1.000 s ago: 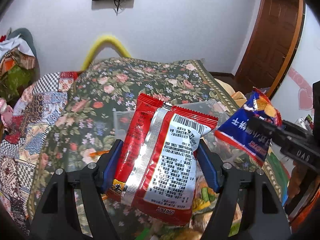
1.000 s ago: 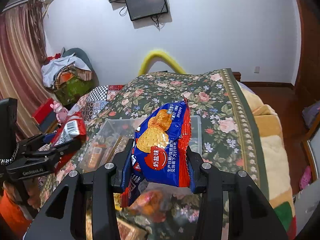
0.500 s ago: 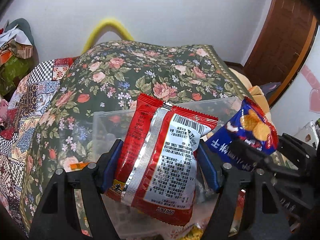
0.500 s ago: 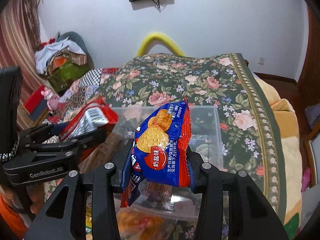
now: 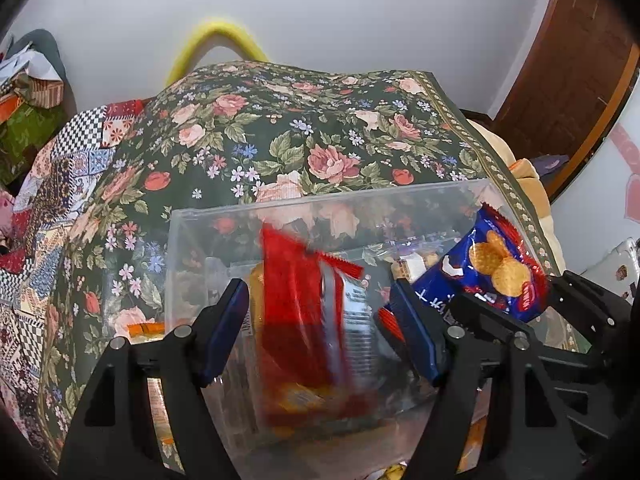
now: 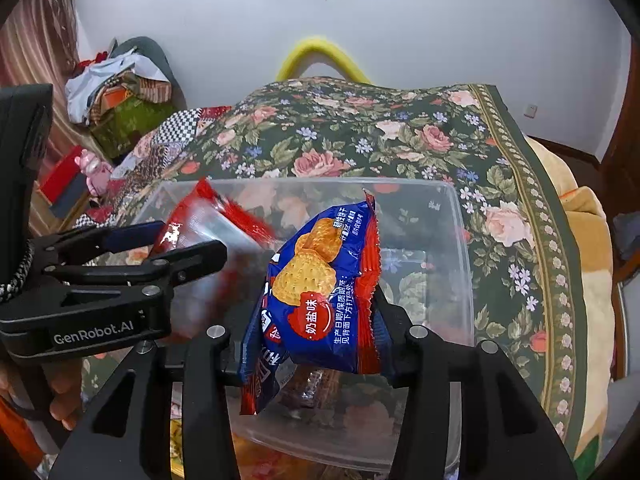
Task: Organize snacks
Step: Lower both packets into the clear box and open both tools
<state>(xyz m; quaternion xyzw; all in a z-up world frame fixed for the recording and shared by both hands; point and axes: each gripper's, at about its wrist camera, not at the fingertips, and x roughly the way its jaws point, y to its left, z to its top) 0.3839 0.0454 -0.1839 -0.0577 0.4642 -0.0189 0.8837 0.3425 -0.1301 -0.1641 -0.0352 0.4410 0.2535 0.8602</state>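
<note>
Dropping blurred between the left gripper's [image 5: 320, 328] spread jaws, the red packet [image 5: 308, 320] falls into the clear bin [image 5: 320, 204], while the right gripper [image 6: 316, 344] clamps the blue cracker packet [image 6: 324, 292] above it, not yet released.

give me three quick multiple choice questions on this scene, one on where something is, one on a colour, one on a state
1. Where is the red packet?
A. over the clear box
B. on the floor
C. on the wall

2. What colour is the cracker packet in the right tongs?
A. green
B. mainly blue
C. white

3. How are the left tongs?
A. shut on the red packet
B. open, packet blurred between the pads
C. out of view

Key: 1 A, the clear box shows behind and below it. 2 B, blue wrapper with red edges. 3 B, gaps show on both sides of the packet.
</note>
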